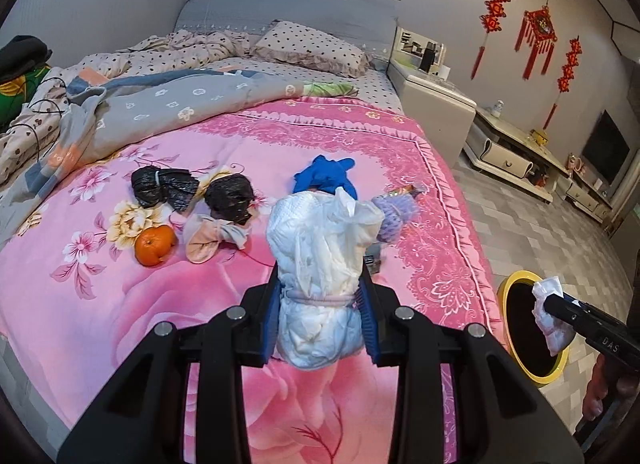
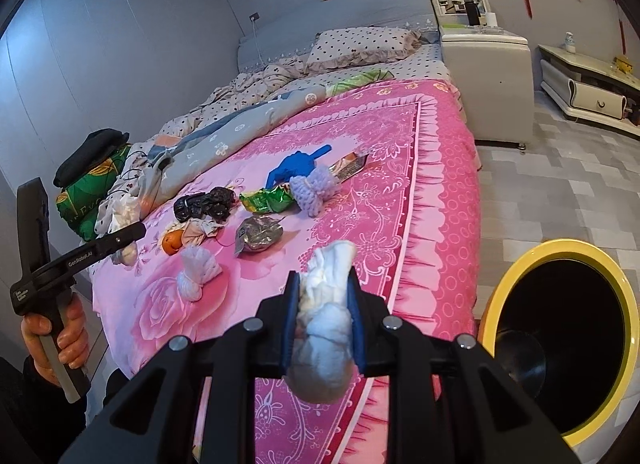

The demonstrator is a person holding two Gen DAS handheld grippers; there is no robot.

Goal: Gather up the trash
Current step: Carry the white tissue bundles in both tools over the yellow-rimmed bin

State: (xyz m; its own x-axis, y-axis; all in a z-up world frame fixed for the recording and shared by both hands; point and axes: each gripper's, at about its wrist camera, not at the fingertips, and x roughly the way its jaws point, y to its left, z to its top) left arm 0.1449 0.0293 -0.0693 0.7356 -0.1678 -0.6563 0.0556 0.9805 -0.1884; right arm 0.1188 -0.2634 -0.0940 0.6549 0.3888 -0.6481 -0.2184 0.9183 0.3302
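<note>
My left gripper is shut on a white tied tissue bundle and holds it above the pink bedspread. My right gripper is shut on another white tissue wad, over the bed's edge beside the yellow-rimmed bin. In the left wrist view the right gripper holds its wad over the bin. A third white bundle, a grey foil wrapper, a green snack bag and two black bags lie on the bed.
An orange, pink socks, a blue glove and a lilac knit piece lie on the bed. A crumpled quilt covers the far left. A nightstand and a low cabinet stand to the right.
</note>
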